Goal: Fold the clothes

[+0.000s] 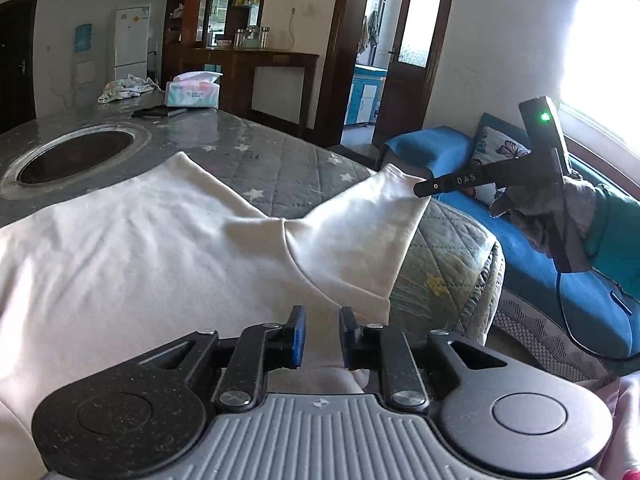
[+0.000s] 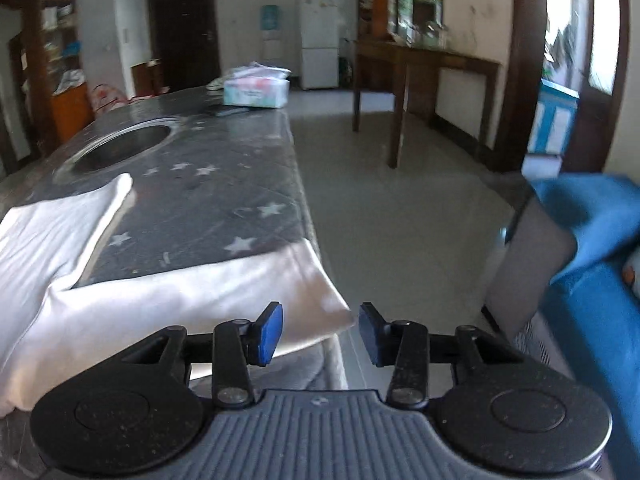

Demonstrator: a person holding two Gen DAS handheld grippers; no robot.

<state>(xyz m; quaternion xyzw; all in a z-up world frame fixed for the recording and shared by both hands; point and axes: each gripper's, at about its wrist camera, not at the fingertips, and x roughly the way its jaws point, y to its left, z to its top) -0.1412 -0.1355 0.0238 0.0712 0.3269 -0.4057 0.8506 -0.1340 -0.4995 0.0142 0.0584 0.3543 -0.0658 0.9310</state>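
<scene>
A white long-sleeved shirt [image 1: 152, 248] lies spread on the grey star-patterned table cover [image 1: 280, 168]. Its right sleeve [image 1: 360, 220] stretches out to the table's right edge. My left gripper [image 1: 323, 336] hovers low over the shirt's near hem, jaws open a little with nothing pinched. My right gripper [image 2: 320, 334] is open wider, just off the sleeve cuff [image 2: 320, 304] at the table corner. In the left wrist view, its black fingers [image 1: 448, 183] point at the cuff, held by a gloved hand [image 1: 560, 208]. A second white fold [image 2: 52, 232] lies at the left of the right wrist view.
A round hole [image 1: 76, 156] is set in the table beyond the shirt. At the far end are a tissue box [image 1: 192, 92], a dark flat object [image 1: 158, 112] and a crumpled cloth [image 1: 124, 88]. A blue sofa [image 1: 540, 260] stands right of the table, a wooden side table [image 2: 420, 64] across the floor.
</scene>
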